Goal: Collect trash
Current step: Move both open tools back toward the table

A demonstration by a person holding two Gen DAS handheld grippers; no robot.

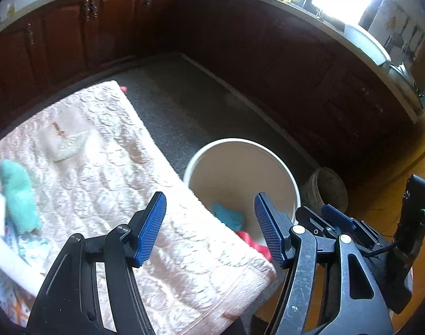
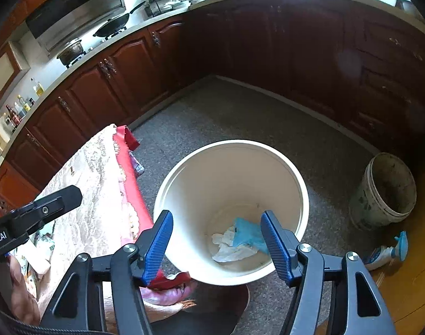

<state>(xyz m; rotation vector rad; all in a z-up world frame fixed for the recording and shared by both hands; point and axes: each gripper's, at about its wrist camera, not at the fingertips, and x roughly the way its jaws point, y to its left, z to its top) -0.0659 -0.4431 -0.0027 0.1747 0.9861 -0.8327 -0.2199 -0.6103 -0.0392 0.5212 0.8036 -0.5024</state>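
With both the left gripper (image 1: 209, 229) and right gripper (image 2: 216, 243) agape and empty, the turquoise scrap (image 1: 18, 195) at nine o'clock on the table (image 1: 106, 150) risks being overlooked outside the white bin (image 2: 299, 178).

We see a table, pink quilted cloth (image 1: 106, 173) | on it: teal wrapper (image 1: 18, 195), white paper (image 1: 64, 142) | floor (image 2: 240, 117): white bin (image 2: 301, 195), dirty bucket (image 2: 366, 203), spray bottle (image 2: 385, 252)

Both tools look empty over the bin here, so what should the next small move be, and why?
Probably swing the left tool back toward the teal scrap on the quilted table cover. Both tools stand open and empty, blue and white trash already lies in the white bin, and litter remains on the table.
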